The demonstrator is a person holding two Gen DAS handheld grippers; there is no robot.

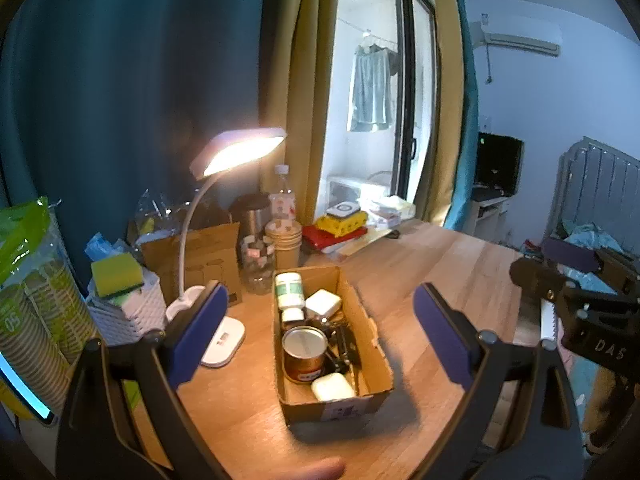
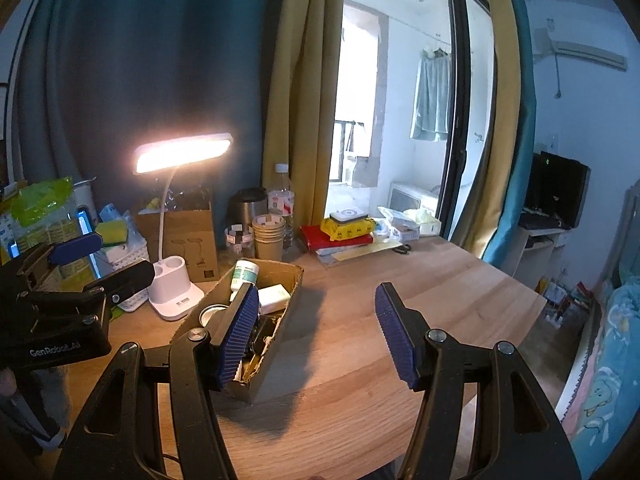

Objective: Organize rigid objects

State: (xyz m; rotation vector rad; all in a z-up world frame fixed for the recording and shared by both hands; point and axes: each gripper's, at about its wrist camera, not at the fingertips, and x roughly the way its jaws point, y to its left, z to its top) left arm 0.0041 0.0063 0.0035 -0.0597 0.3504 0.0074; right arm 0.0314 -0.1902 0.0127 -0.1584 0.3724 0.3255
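On the left of the counter point(image 1: 440, 264) sits a white basket point(image 1: 132, 316) with a yellow sponge point(image 1: 117, 274) on top. Next to it a white lamp point(image 1: 236, 152) shines. The left tongs point(image 1: 316, 320) are wide apart and hold nothing. Below them is the cardboard box point(image 1: 372, 344). Inside are a white bottle point(image 1: 290, 290), a white charger point(image 1: 323, 303), a tin can point(image 1: 305, 354) and a white case point(image 1: 333, 387). The right tongs point(image 2: 316, 332) are partly apart and hold nothing, just right of the box.

One cardboard box point(image 1: 372, 360), one tin point(image 1: 305, 354), two bottles point(image 1: 290, 289).
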